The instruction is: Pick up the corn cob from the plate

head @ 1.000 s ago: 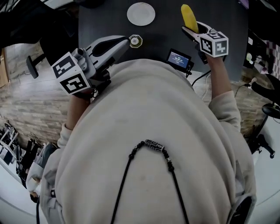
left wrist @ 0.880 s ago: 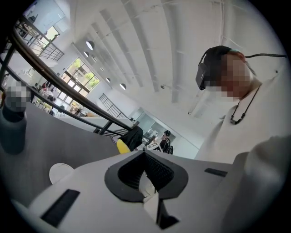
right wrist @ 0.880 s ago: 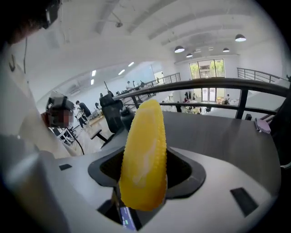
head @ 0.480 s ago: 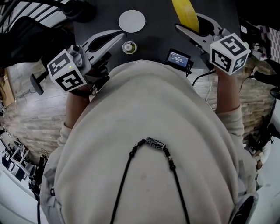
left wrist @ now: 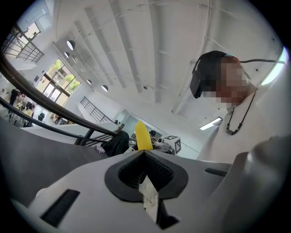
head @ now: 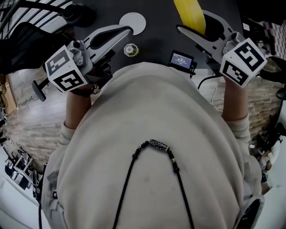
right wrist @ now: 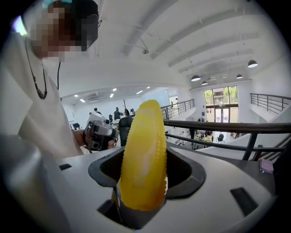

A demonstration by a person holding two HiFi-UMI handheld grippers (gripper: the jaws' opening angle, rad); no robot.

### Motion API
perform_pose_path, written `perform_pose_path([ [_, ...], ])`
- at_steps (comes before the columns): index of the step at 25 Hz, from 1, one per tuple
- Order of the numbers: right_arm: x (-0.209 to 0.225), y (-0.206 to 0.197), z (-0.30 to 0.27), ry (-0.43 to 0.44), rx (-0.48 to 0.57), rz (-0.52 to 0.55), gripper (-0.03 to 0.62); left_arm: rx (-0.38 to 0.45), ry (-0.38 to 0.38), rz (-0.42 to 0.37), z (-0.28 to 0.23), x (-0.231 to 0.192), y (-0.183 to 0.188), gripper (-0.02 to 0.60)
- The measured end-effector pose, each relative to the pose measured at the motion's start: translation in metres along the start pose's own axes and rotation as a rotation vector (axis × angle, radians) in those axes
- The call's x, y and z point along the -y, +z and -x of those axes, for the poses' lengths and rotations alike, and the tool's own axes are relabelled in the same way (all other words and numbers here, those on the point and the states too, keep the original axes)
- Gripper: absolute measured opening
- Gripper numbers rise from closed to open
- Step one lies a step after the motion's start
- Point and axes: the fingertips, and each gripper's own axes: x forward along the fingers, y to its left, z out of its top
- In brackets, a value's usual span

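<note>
While the person looks down, a big cream sweater fills most of the head view. Past it, at the top, lies a dark tabletop. One arm reaches out on each side.

On the left is the left claw, with the left cube close to the hand. Its own view shows the two jaws pressed together. Nothing is between them, only a small white scrap stuck where they meet. That view looks up at a white ceiling.

Across from it is the right claw, with the right cube near the wrist. This claw is clenched on the corn. The jaws squeeze the fat end of the corn, one from each side. The thin yellow tip sticks out past them. The corn is up in the air over the far right part of the tabletop, apart from the plate.

White and round, the plate lies on the tabletop. In the head view it shows just past the tip of the left claw. A little black screen stands at the near edge of the tabletop, between the two claws. A small round jar sits to its left, near the plate. A dark bead necklace hangs on the sweater.
</note>
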Motion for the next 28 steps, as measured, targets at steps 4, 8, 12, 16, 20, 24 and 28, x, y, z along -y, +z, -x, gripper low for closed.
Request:
perform_pose_path([
  [4, -0.01, 0.012, 0.0, 0.015, 0.022, 0.004, 0.268, 0.007, -0.007, 0.002, 0.0, 0.002, 0.001, 0.002],
  [8, -0.006, 0.015, -0.001, 0.004, 0.042, -0.013, 0.267, 0.008, -0.014, 0.003, -0.001, 0.002, 0.0, 0.002],
  [12, -0.004, 0.019, 0.001, 0.011, 0.059, -0.027, 0.267, 0.011, -0.006, 0.0, 0.0, 0.002, 0.003, 0.002],
  [16, -0.001, 0.021, 0.003, 0.011, 0.062, -0.025, 0.267, 0.018, 0.001, -0.004, -0.002, 0.003, 0.006, 0.002],
  [20, 0.001, 0.023, 0.001, 0.015, 0.06, -0.025, 0.267, 0.018, 0.002, -0.003, -0.002, 0.003, 0.007, 0.002],
  [24, 0.002, 0.024, -0.001, 0.02, 0.056, -0.017, 0.267, 0.02, 0.009, 0.0, -0.001, 0.001, 0.006, 0.002],
  [28, 0.002, 0.025, -0.003, 0.032, 0.059, -0.024, 0.267, 0.022, 0.018, 0.008, 0.001, -0.001, 0.005, 0.002],
])
